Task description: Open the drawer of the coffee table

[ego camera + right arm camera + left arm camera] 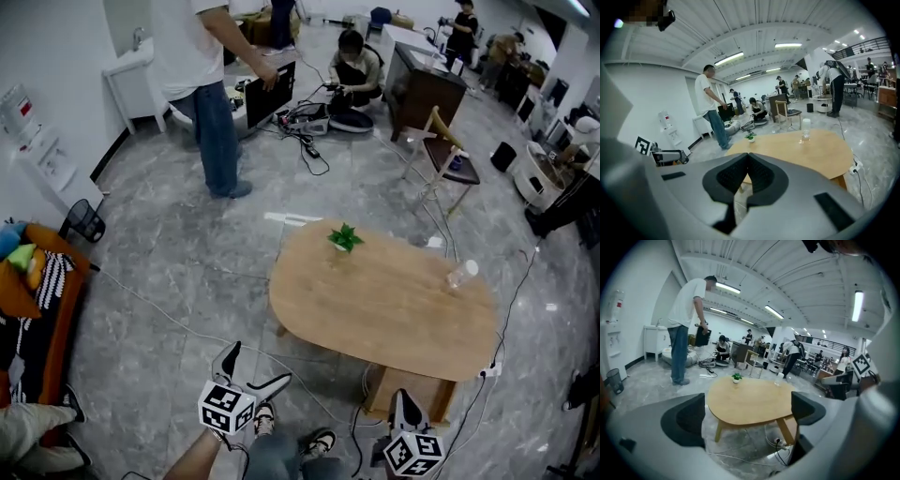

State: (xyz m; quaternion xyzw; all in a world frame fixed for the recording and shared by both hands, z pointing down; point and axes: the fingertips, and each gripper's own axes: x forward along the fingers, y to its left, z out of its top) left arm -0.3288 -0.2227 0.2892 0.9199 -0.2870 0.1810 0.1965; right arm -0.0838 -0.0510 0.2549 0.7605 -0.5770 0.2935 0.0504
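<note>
2 tools hover just short of the oval wooden coffee table [375,309]: left gripper [251,370] spread wide and empty, right gripper [404,405] pinched together on nothing.

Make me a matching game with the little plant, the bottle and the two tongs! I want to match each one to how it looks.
Things:
1. little plant
2. bottle
3. left tongs
4. right tongs

Looks:
A. shut, nothing inside
B. green
C. open, nothing inside
D. see-through

Right pairs: 1-B, 2-D, 3-C, 4-A
</note>
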